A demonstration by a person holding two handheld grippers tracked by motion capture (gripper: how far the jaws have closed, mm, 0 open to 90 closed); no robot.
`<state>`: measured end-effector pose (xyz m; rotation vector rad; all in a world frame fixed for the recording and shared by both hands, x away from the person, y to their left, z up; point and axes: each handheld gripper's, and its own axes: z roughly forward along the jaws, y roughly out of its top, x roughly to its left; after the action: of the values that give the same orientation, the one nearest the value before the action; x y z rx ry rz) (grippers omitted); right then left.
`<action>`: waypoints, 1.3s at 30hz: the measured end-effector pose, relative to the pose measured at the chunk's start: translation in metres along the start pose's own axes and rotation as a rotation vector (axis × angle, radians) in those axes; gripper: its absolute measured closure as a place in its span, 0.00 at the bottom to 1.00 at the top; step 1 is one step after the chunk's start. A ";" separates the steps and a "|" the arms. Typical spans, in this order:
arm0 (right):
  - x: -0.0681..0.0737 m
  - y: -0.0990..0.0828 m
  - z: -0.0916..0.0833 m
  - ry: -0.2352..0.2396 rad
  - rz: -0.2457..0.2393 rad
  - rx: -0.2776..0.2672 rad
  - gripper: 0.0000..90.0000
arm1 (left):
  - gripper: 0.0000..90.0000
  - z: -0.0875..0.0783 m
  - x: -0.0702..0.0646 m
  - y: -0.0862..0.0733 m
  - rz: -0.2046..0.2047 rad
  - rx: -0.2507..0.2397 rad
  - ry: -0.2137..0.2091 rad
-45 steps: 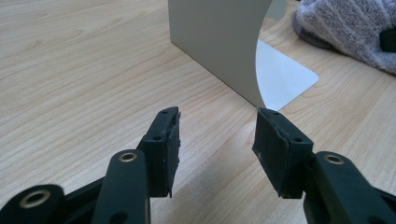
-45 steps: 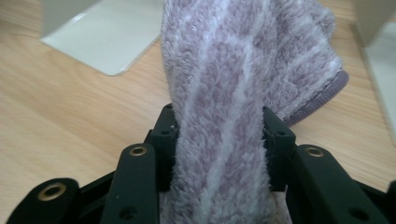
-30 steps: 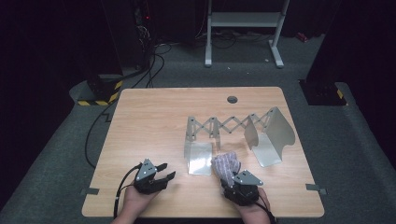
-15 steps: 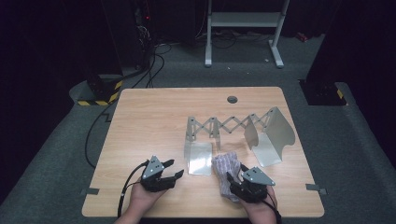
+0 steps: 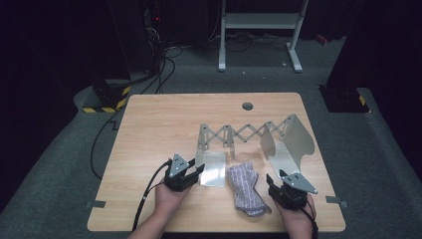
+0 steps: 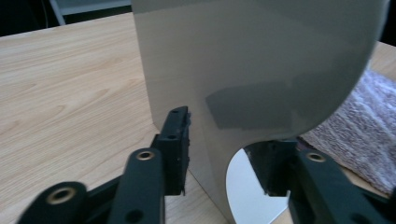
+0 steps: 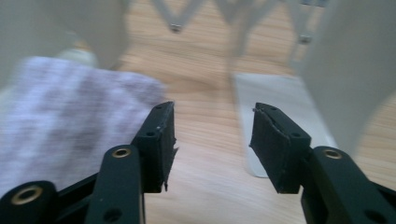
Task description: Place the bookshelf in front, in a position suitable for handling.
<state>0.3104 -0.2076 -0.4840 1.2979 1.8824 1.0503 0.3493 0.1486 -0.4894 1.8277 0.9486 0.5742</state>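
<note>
High view: a wooden surface (image 5: 164, 124) carries an expanding metal rack (image 5: 239, 135) with a flat left plate (image 5: 213, 169) and a curved right plate (image 5: 288, 144). A folded purple-grey cloth (image 5: 245, 188) lies between the two plates, near the front edge. The left claw (image 5: 191, 172) sits at the near corner of the left plate; the right claw (image 5: 271, 181) rests just beside the cloth's right edge, below the curved plate. Both hands enter from the bottom.

Left gripper view: the left claw (image 6: 224, 151) stands apart, its jaws straddling the edge of an upright grey plate (image 6: 261, 70); the left pad (image 6: 177, 140) lies near the sheet, and contact cannot be told. The cloth (image 6: 359, 130) shows at far right, beyond the plate.

Right gripper view: the right claw (image 7: 212, 140) stands apart and empty over bare wood, the cloth (image 7: 70, 116) to its left and a flat plate (image 7: 280, 107) to its right; the picture is blurred.

Judgement: the step in hand seems to be steadying the rack and taking up the cloth. To do it well, close the left claw squarely on the plate edge so the rack cannot slide, then bring the right claw sideways and low onto the cloth's edge, pinching all folded layers together before lifting
</note>
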 end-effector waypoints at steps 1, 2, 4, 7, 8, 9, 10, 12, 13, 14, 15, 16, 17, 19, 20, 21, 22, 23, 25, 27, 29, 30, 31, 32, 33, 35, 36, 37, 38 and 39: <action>-0.008 -0.002 0.002 -0.025 0.008 0.006 0.57 | 0.76 0.000 0.000 0.000 0.003 -0.003 0.011; -0.012 -0.003 0.003 -0.036 0.023 0.011 0.58 | 0.79 -0.001 0.002 -0.001 0.004 -0.005 0.029; -0.025 -0.005 0.005 -0.068 0.052 0.011 0.60 | 0.84 -0.003 0.007 -0.002 -0.002 -0.007 0.048; -0.035 -0.005 0.006 -0.105 0.077 0.007 0.61 | 0.92 -0.007 0.019 -0.005 -0.018 -0.012 0.098; -0.038 -0.005 0.007 -0.112 0.082 0.007 0.62 | 0.94 -0.008 0.022 -0.006 -0.019 -0.011 0.106; -0.039 -0.005 0.007 -0.116 0.087 0.008 0.62 | 0.95 -0.010 0.025 -0.006 -0.019 -0.011 0.117; -0.040 -0.006 0.009 -0.121 0.090 0.009 0.62 | 0.96 -0.012 0.028 -0.007 -0.019 -0.009 0.125; -0.040 -0.005 0.013 -0.127 0.092 0.016 0.63 | 0.97 -0.016 0.036 -0.009 -0.026 -0.010 0.147; -0.040 -0.005 0.016 -0.128 0.090 0.017 0.63 | 0.97 -0.018 0.039 -0.010 -0.032 -0.011 0.152; -0.040 -0.004 0.017 -0.129 0.088 0.018 0.64 | 0.97 -0.022 0.044 -0.012 -0.041 -0.014 0.161; -0.039 -0.003 0.021 -0.132 0.085 0.020 0.64 | 0.98 -0.024 0.048 -0.013 -0.046 -0.015 0.168; -0.038 -0.001 0.023 -0.131 0.080 0.021 0.64 | 0.98 -0.028 0.053 -0.015 -0.052 -0.016 0.179; -0.038 0.001 0.027 -0.131 0.080 0.024 0.64 | 0.98 -0.030 0.056 -0.016 -0.055 -0.016 0.184; -0.036 0.004 0.034 -0.126 0.082 0.022 0.66 | 0.98 -0.037 0.063 -0.019 -0.060 -0.016 0.207; -0.035 0.005 0.037 -0.121 0.081 0.022 0.67 | 0.97 -0.041 0.067 -0.021 -0.062 -0.015 0.222; -0.032 0.007 0.041 -0.108 0.078 0.018 0.71 | 0.97 -0.044 0.071 -0.023 -0.068 -0.016 0.232; -0.029 0.009 0.045 -0.102 0.071 0.019 0.72 | 0.97 -0.047 0.076 -0.025 -0.074 -0.017 0.241; -0.026 0.011 0.048 -0.097 0.059 0.021 0.76 | 0.97 -0.050 0.079 -0.026 -0.076 -0.018 0.249; -0.019 0.014 0.053 -0.080 0.050 0.016 0.79 | 0.96 -0.056 0.086 -0.029 -0.079 -0.017 0.271; -0.014 0.016 0.055 -0.066 0.053 0.003 0.80 | 0.96 -0.061 0.092 -0.031 -0.088 -0.016 0.285; -0.006 0.016 0.056 -0.056 0.040 -0.004 0.80 | 0.96 -0.066 0.097 -0.034 -0.096 -0.020 0.297; -0.003 0.016 0.054 -0.053 0.034 -0.007 0.79 | 0.96 -0.068 0.099 -0.036 -0.099 -0.022 0.303; -0.001 0.015 0.052 -0.055 0.031 -0.016 0.79 | 0.96 -0.069 0.101 -0.036 -0.105 -0.025 0.306; 0.000 0.015 0.051 -0.055 0.034 -0.021 0.79 | 0.96 -0.071 0.103 -0.037 -0.111 -0.026 0.310; 0.001 0.014 0.048 -0.054 0.042 -0.025 0.78 | 0.96 -0.072 0.104 -0.039 -0.115 -0.029 0.313; 0.000 0.014 0.046 -0.057 0.049 -0.029 0.78 | 0.97 -0.075 0.106 -0.041 -0.122 -0.031 0.313; 0.000 0.014 0.047 -0.053 0.048 -0.033 0.78 | 0.96 -0.076 0.107 -0.042 -0.128 -0.033 0.309; 0.000 0.015 0.048 -0.044 0.049 -0.030 0.79 | 0.95 -0.077 0.107 -0.043 -0.134 -0.029 0.306; 0.001 0.016 0.050 -0.041 0.038 -0.024 0.80 | 0.92 -0.078 0.108 -0.046 -0.146 -0.024 0.296; 0.003 0.017 0.053 -0.031 0.030 -0.025 0.82 | 0.90 -0.079 0.109 -0.047 -0.151 -0.022 0.289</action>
<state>0.3603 -0.1874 -0.4958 1.3243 1.8266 1.0598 0.3388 0.2900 -0.5007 1.6633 1.2564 0.7634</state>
